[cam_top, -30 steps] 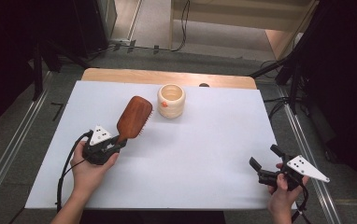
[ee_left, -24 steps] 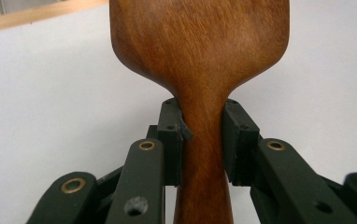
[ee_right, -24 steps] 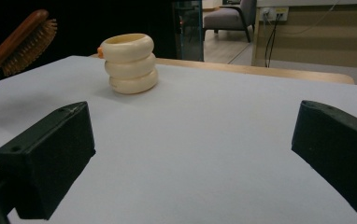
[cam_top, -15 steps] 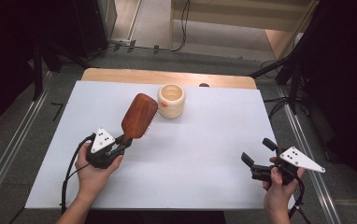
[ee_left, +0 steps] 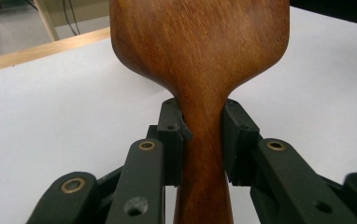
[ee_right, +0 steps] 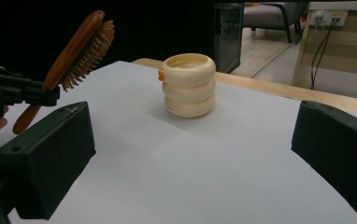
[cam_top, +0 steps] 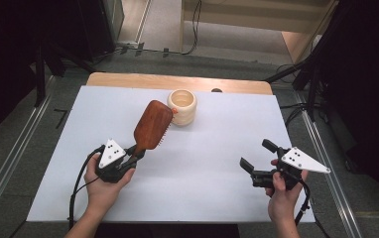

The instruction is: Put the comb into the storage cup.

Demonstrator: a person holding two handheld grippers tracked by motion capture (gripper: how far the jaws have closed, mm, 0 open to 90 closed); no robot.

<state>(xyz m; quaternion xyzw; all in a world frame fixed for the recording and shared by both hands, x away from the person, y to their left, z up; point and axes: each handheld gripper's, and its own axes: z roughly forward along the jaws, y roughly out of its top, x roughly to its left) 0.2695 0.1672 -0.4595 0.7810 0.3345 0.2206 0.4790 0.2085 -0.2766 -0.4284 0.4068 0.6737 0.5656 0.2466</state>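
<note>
At the left we find the left gripper [cam_top: 130, 157], held in the person's left hand [cam_top: 103, 183], pinching the neck of a wooden hairbrush [cam_top: 152, 125] just below the paddle; both pads press the handle [ee_left: 203, 154] from either side. The brush is raised off the white table [cam_top: 202, 163], head pointing far and slightly right, bristles [ee_right: 87, 55] facing down. We judge the low grip keeps the head clear for placing. Beyond the brush head, at the far centre, stands a cream ringed cup [cam_top: 182, 106], upright, mouth open; it seems the likely destination. At the near right, the right gripper [cam_top: 259, 159] hovers with jaws spread wide, empty, apparently on standby.
</note>
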